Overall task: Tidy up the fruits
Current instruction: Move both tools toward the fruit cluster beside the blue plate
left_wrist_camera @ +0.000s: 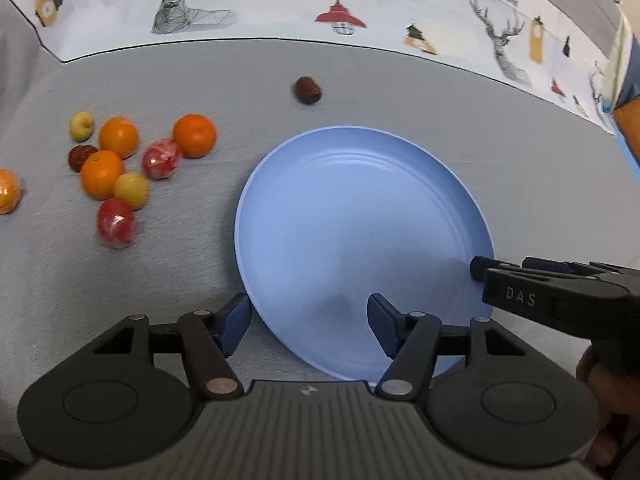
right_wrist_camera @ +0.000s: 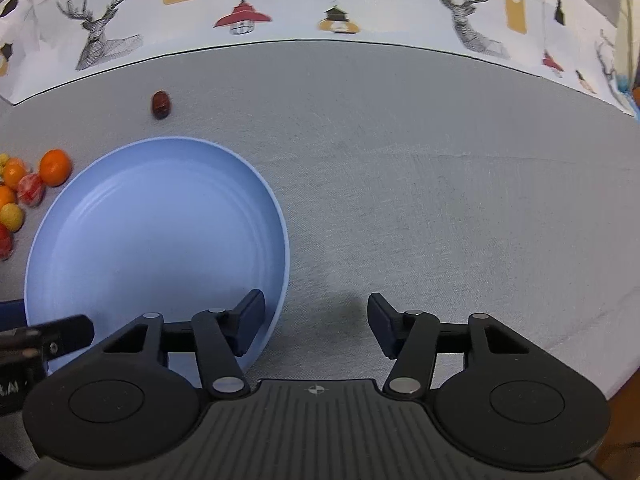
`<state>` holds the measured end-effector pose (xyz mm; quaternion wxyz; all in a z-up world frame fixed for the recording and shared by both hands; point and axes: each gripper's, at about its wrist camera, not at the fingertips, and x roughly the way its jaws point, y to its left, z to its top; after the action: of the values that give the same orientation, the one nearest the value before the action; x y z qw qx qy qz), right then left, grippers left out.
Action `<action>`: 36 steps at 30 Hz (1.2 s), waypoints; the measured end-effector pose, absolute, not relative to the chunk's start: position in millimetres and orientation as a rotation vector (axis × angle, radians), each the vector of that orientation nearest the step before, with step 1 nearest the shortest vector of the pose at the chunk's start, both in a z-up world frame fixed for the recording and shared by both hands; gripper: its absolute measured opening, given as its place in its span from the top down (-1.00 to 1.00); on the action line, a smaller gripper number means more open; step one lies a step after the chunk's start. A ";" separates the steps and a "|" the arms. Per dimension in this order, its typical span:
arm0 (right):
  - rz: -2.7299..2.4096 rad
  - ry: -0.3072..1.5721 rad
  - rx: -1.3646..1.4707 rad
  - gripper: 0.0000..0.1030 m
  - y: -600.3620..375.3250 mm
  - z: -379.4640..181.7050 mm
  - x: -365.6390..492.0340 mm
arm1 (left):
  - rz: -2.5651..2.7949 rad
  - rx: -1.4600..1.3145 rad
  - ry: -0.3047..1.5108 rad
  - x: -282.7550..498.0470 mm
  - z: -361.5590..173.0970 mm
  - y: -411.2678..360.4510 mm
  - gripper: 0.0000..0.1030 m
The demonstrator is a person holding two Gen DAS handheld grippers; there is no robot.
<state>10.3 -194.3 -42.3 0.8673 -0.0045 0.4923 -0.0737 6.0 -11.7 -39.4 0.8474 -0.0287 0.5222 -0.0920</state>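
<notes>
Both the left gripper [left_wrist_camera: 308,322] and right gripper [right_wrist_camera: 316,322] hover with jaws released over the near rim of the blue plate [left_wrist_camera: 360,208]; fruits [left_wrist_camera: 120,164] lie left of it.

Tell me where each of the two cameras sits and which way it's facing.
Left wrist: on the left gripper, looking steeply down at the blue plate and the fruit pile to its left; its open fingers and the right gripper's tip show.
Right wrist: on the right gripper, facing down at grey table right of the plate; open fingers show.
Shared: plate, dark date, deer backdrop.
</notes>
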 end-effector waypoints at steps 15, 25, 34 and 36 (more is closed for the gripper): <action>-0.126 0.868 0.028 -0.30 -191.3 -11.4 6.2 | -0.273 -0.024 0.970 -1.0 -14.2 -26.9 -0.35; -0.122 0.829 -0.032 -0.30 -181.3 -4.3 5.5 | -0.286 -0.039 0.953 -1.5 -9.9 -23.0 0.00; -0.082 0.816 0.077 0.12 -178.5 -3.7 8.2 | -0.273 -0.021 0.936 -0.2 14.5 -2.3 0.69; -0.057 0.798 0.121 0.19 -174.0 1.0 9.1 | -0.276 0.014 0.902 3.8 33.7 7.8 0.69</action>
<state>9.1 -173.9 1.0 0.9193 0.0590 0.3881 -0.0278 3.8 7.8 33.7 0.8907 0.0067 0.4346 -0.1330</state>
